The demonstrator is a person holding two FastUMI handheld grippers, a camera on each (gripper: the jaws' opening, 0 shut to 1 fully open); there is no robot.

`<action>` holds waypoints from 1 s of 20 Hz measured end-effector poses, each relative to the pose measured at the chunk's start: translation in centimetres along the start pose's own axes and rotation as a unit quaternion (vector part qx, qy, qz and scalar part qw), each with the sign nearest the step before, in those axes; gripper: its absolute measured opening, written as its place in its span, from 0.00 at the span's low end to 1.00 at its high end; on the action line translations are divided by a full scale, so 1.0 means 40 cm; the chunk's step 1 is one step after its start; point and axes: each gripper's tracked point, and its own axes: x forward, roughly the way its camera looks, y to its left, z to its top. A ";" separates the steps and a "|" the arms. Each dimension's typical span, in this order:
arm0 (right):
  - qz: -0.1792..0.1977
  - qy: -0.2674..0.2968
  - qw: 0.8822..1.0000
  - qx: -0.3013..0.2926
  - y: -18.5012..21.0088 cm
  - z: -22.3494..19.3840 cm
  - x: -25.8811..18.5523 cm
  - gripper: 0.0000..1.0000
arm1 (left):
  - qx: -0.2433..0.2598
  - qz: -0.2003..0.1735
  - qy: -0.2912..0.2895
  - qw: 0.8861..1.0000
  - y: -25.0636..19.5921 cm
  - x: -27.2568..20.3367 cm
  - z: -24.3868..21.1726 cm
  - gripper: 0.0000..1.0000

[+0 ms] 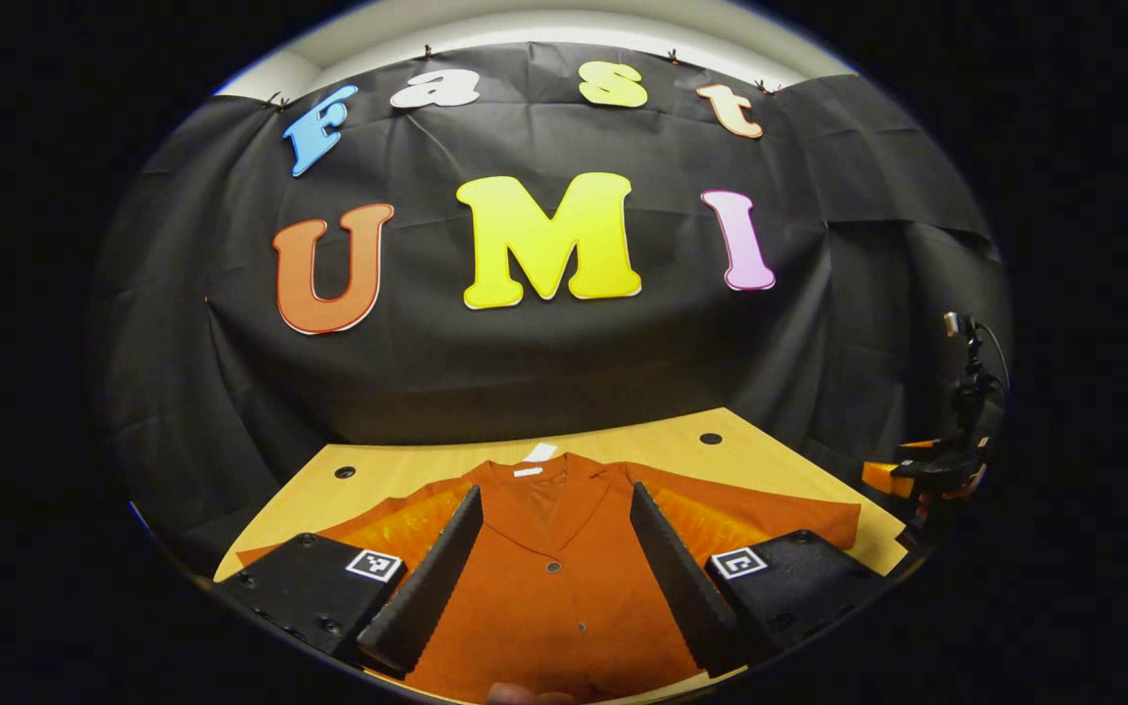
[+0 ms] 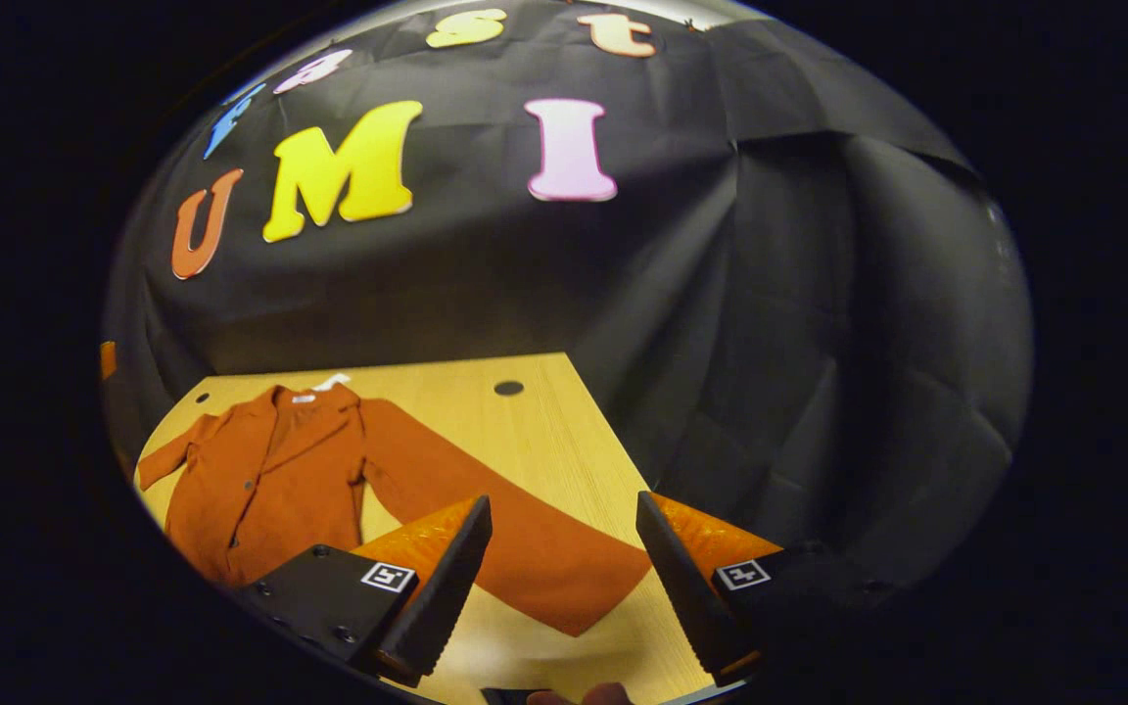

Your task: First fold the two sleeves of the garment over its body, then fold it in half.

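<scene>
Tongs first: the left gripper [image 1: 554,563] stands released, its two black fingers spread wide and clear of the cloth, hovering above the rust-orange jacket [image 1: 549,578]. Between those fingers in the left gripper view lie the jacket's buttoned front and collar, the body running away toward the booth wall. The right gripper [image 2: 564,568] is likewise released, fingers apart and gripping nothing. Between its fingers in the right gripper view lies the cuff end of one long sleeve [image 2: 525,548], spread flat and angled outward from the body. The jacket lies open and unfolded on the wooden table [image 2: 544,431], collar toward the far edge, with the other sleeve [image 2: 177,446] extending toward the opposite table edge.
</scene>
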 end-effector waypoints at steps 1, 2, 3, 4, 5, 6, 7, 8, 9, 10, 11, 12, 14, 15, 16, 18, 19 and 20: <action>-0.002 0.019 1.000 -0.003 -0.023 -0.037 0.030 0.95 | -0.002 0.001 0.001 1.000 -0.014 0.005 0.003 0.99; -0.007 0.038 0.999 -0.005 -0.046 -0.068 0.058 0.95 | -0.004 0.002 0.007 1.000 -0.028 0.009 0.002 0.99; -0.011 0.054 0.998 -0.003 -0.062 -0.095 0.081 0.95 | -0.004 0.001 0.009 1.000 -0.037 0.009 0.003 0.99; -0.012 0.070 0.997 -0.004 -0.073 -0.118 0.102 0.94 | 0.002 0.000 0.008 1.000 -0.047 0.012 0.008 0.99; -0.011 0.088 0.996 -0.002 -0.074 -0.143 0.115 0.95 | 0.010 0.001 0.006 1.000 -0.051 0.017 0.012 0.99; -0.009 0.101 0.995 -0.003 -0.075 -0.164 0.128 0.95 | 0.018 0.002 0.009 1.000 -0.052 0.021 0.009 0.99; -0.011 0.114 0.993 -0.006 -0.084 -0.184 0.145 0.96 | 0.020 0.001 0.014 1.000 -0.052 0.024 0.005 0.99; -0.014 0.131 0.991 -0.010 -0.094 -0.202 0.156 0.96 | 0.017 0.001 0.017 1.000 -0.049 0.024 0.001 0.99; -0.013 0.139 0.990 -0.006 -0.093 -0.213 0.168 0.96 | 0.016 0.004 0.021 1.000 -0.045 0.025 -0.005 0.99; -0.011 0.144 0.989 -0.001 -0.091 -0.219 0.173 0.96 | 0.017 0.007 0.023 1.000 -0.041 0.025 -0.006 0.99; -0.009 0.149 0.989 0.000 -0.090 -0.227 0.177 0.96 | 0.019 0.011 0.027 0.999 -0.033 0.022 -0.010 0.99; -0.011 0.155 0.988 0.001 -0.093 -0.234 0.182 0.95 | 0.019 0.014 0.029 0.999 -0.026 0.019 -0.014 0.99; -0.010 0.158 0.987 0.013 -0.081 -0.227 0.195 0.89 | 0.017 0.020 0.030 0.999 -0.009 0.018 -0.016 0.99; -0.010 0.163 0.986 0.015 -0.085 -0.235 0.197 0.86 | 0.016 0.023 0.031 0.999 -0.002 0.015 -0.017 0.99; -0.010 0.164 0.986 0.016 -0.085 -0.234 0.201 0.83 | 0.013 0.025 0.033 0.999 0.006 0.016 -0.023 0.99; -0.005 0.170 0.985 0.012 -0.075 -0.232 0.205 0.64 | 0.007 0.029 0.036 0.999 0.019 0.016 -0.027 0.99; -0.002 0.175 0.984 0.011 -0.071 -0.234 0.203 0.55 | 0.004 0.030 0.037 0.999 0.026 0.017 -0.030 0.99; 0.003 0.179 0.984 0.011 -0.067 -0.232 0.203 0.46 | 0.003 0.031 0.037 0.999 0.030 0.014 -0.030 0.99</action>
